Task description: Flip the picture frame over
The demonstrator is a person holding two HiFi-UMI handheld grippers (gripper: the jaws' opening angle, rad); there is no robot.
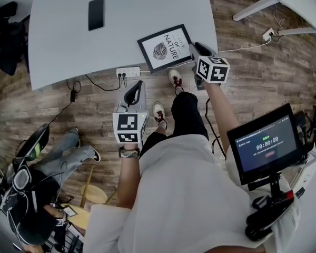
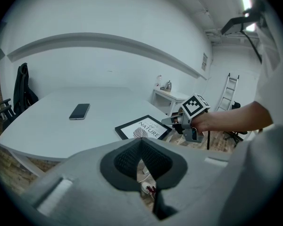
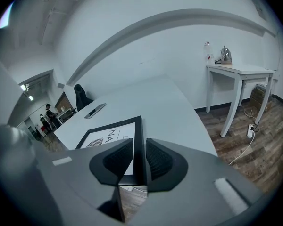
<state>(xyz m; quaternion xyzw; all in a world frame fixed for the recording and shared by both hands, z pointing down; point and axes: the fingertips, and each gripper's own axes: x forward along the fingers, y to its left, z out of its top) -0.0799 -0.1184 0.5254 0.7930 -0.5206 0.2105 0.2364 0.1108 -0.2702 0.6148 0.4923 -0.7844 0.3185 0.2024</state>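
Picture frame [image 1: 165,47]: lies flat and face up on the worktop [image 1: 63,41], its leaf print and lettering legible. Its near corner is at the worktop's front edge.

Right gripper [image 3: 140,142]: at the frame's right-hand side. The right gripper view shows the frame's black border running straight between the two fingers [image 3: 159,161], with both pads clenched on that edge. The head view does not show this contact. It shows only the gripper body and its marker cube beside the frame's corner.

Left gripper [image 2: 140,142]: held off the worktop, nearer the person than the frame and well apart from it. The left gripper view shows its fingers [image 2: 128,162] clenched tip to tip with nothing between them. Floor and a shoe show through the gap below the tips. This view also takes in the right gripper from the side, its tips at the frame's edge. The right gripper's own camera cannot show that.

Phone [image 1: 96,13]: lies flat on the worktop beyond the frame, well apart from it, and appears in all three views.

Head view only: a power strip [image 1: 128,72] on the floor, just nearer the person than the frame, and a monitor [image 1: 264,144] well to the frame's right.

Gripper views only: a white side table [image 3: 240,72] against the wall beyond the frame.
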